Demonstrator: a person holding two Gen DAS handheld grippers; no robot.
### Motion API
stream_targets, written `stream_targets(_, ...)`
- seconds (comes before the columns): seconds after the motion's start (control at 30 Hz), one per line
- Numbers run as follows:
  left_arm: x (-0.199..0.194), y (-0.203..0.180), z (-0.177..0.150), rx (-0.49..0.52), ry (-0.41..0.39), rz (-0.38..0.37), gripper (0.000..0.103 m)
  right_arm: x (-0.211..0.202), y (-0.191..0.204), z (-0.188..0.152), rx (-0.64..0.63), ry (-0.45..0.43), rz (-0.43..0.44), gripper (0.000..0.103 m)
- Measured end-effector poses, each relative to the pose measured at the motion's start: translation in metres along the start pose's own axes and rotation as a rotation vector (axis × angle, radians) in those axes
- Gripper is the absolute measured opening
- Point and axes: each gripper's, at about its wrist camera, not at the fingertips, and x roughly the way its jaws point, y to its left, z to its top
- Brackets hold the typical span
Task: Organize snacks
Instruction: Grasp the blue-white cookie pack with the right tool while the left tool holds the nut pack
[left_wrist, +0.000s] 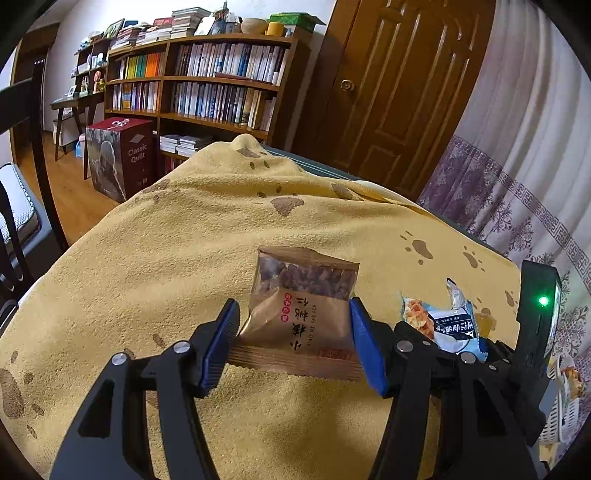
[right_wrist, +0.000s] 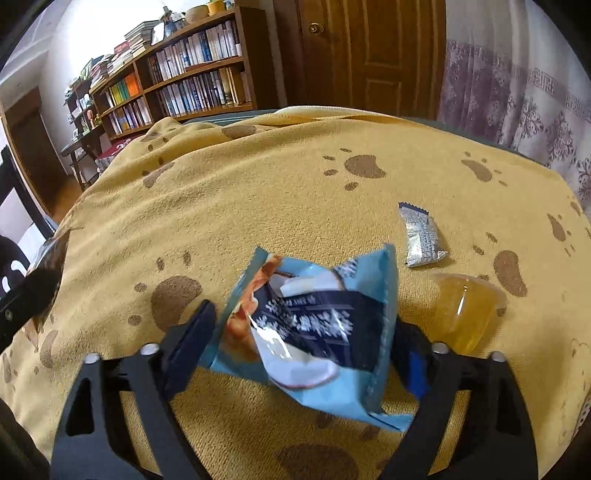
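Note:
My left gripper (left_wrist: 293, 341) is shut on a brown walnut snack packet (left_wrist: 299, 314), its blue pads pressing both sides just above the yellow paw-print towel (left_wrist: 184, 258). My right gripper (right_wrist: 301, 339) is shut on a light blue snack packet (right_wrist: 314, 328) and holds it above the towel (right_wrist: 258, 184). That blue packet also shows in the left wrist view (left_wrist: 439, 325) beside my right gripper. A small silver wrapped snack (right_wrist: 421, 236) and a yellow jelly cup (right_wrist: 463, 310) lie on the towel to the right of my right gripper.
A white basket (left_wrist: 563, 402) with snacks sits past the table's right edge. Bookshelves (left_wrist: 199, 85), a wooden door (left_wrist: 391, 85) and a curtain (left_wrist: 517, 155) stand behind the table. A red quilt box (left_wrist: 122, 155) is on the floor at left.

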Motion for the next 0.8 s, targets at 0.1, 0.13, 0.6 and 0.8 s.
stream_targets(0.1, -0.001, -0.001, 0.0, 0.002, -0.001, -0.003, 0.061, -0.008, 0.002, -0.006, -0.017, -0.021, -0.017, 0.07)
stream_targets(0.13, -0.001, -0.002, 0.0, 0.004, -0.001, -0.004, 0.061, -0.011, 0.002, -0.007, -0.02, -0.025, -0.019, 0.07)
stream_targets(0.6, -0.005, -0.001, 0.001, 0.0, -0.003, -0.033, 0.06, -0.072, -0.008, -0.044, 0.028, -0.087, 0.027, 0.059)
stream_targets(0.8, -0.008, -0.003, 0.001, 0.001, -0.006, -0.052, 0.06, -0.106, -0.019, -0.069, 0.073, -0.109, 0.029, 0.059)
